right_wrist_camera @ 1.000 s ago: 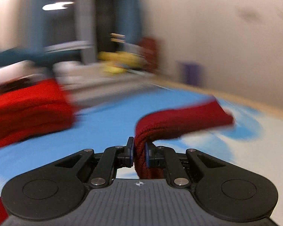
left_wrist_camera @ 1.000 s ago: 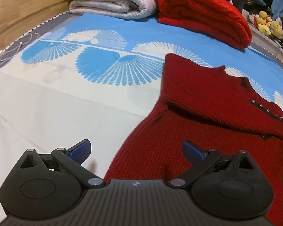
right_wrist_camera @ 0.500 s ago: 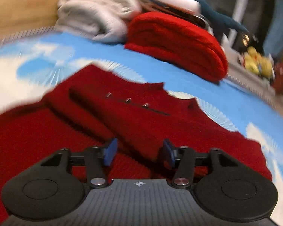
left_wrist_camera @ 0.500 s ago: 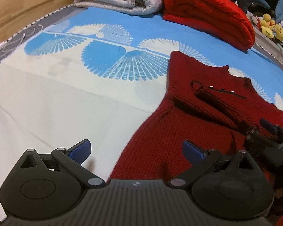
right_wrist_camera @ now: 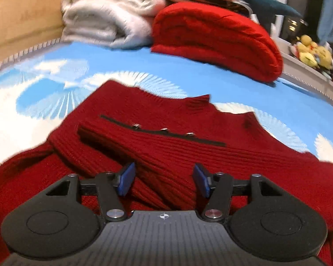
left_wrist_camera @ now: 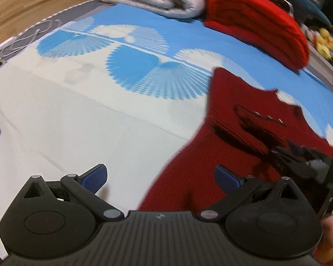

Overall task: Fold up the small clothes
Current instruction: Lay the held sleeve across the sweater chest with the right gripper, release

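Dark red knitted sweater [right_wrist_camera: 166, 133] lies spread on the blue-and-white patterned bedsheet [left_wrist_camera: 77, 115], near the foot of a folded bright red blanket [right_wrist_camera: 215, 40] and a rolled white blanket [right_wrist_camera: 104, 24].

Change in the last second: the right gripper [right_wrist_camera: 164, 179], a second ago pinched on a sleeve and carrying it through the air, has let go. That sleeve [right_wrist_camera: 148, 153] now rests laid across the chest, just below the row of small metal buttons [right_wrist_camera: 163, 130].

Right gripper hovers low over the folded-in sleeve, blue pads apart, nothing clamped between them. Jaws have been closing a little after the release, though the frame still shows a clear gap.

Left gripper [left_wrist_camera: 159, 177] wide apart, empty, over the sweater's lower left edge, where knit meets sheet.

Sweater's outline in the left view is smeared by blur, so the far sleeve's lie is uncertain.

Judgement: one sleeve fold done; remaining sleeve and body folds pending.
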### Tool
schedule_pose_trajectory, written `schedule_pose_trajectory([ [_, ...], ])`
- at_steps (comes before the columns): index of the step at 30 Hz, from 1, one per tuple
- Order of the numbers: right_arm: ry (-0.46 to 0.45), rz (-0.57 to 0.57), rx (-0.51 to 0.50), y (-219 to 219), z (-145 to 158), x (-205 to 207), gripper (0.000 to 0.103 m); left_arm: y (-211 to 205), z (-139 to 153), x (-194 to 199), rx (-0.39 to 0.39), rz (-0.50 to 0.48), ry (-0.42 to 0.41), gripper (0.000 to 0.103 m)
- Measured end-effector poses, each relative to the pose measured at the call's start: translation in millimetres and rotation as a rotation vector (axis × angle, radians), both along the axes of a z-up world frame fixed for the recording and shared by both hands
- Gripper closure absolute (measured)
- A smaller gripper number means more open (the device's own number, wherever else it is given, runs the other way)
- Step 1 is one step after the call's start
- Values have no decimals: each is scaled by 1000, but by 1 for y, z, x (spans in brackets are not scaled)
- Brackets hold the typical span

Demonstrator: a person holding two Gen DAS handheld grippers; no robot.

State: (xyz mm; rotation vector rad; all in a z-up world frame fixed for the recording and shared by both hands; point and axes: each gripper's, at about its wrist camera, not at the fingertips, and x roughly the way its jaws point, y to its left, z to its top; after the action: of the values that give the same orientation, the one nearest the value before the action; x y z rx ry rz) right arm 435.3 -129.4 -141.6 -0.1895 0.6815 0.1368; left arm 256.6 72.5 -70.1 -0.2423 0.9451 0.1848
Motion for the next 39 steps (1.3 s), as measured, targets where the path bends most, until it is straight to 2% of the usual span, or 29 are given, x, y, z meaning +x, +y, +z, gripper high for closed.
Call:
schedule_pose_trajectory([
  [1,-10,5,-12,6,1,2,90,7,1,2,5,36,0,0],
  [3,-75,-42,-30,16,12,5,91,19,3,3,20,102,-2,0],
  [6,-217,-99,51,18,40,4,91,32,3,4,-10,157,6,0],
  [7,-261,-95,67,21,46,2,91,32,1,4,-27,155,14,0],
  [8,-270,-88,79,23,46,2,83,32,0,5,-35,148,25,0],
  [9,-231,-65,89,27,42,5,76,31,-2,7,-41,137,37,0],
  [10,-159,-30,98,31,34,10,52,28,-4,8,-45,123,49,0],
  [11,-52,14,107,33,23,16,46,26,-5,8,-50,110,57,0],
  [12,-3,19,115,33,17,17,47,24,-5,7,-58,98,61,0],
  [13,8,5,135,28,14,12,47,23,-6,7,-64,90,61,0],
  [17,-73,-82,258,-27,38,-17,47,21,-5,4,-65,86,47,0],
  [19,-135,-194,243,-70,53,-30,48,22,-5,3,-72,91,48,0],
  [21,-136,-339,160,-114,61,-34,57,22,-6,3,-80,92,52,0],
  [22,-115,-408,131,-136,61,-33,69,21,-6,3,-78,92,54,0],
  [24,-30,-496,122,-170,49,-28,72,18,-7,4,-69,87,54,0],
  [26,177,-483,126,-189,15,-15,76,12,-9,6,-58,74,61,0],
  [27,158,-461,130,-191,6,-18,76,9,-10,7,-58,64,68,0],
  [28,120,-442,92,-185,9,-22,76,7,-12,8,-60,56,73,0],
  [29,113,-451,71,-181,15,-23,69,5,-13,8,-60,49,75,0],
  [30,73,-490,100,-178,26,-29,61,2,-15,8,-56,44,77,0],
  [31,34,-503,147,-180,33,-37,44,-1,-16,8,-48,36,81,0],
  [32,14,-500,174,-179,36,-38,42,-4,-18,9,-39,25,83,0],
  [34,144,-463,82,-176,22,-29,41,-9,-21,9,-21,4,88,0],
  [36,120,-461,10,-175,26,-38,40,-13,-21,8,-2,-21,88,0],
  [37,116,-481,38,-179,33,-51,39,-15,-21,6,7,-44,80,0],
  [39,106,-500,200,-192,53,-88,32,-18,-18,0,32,-91,59,0],
])
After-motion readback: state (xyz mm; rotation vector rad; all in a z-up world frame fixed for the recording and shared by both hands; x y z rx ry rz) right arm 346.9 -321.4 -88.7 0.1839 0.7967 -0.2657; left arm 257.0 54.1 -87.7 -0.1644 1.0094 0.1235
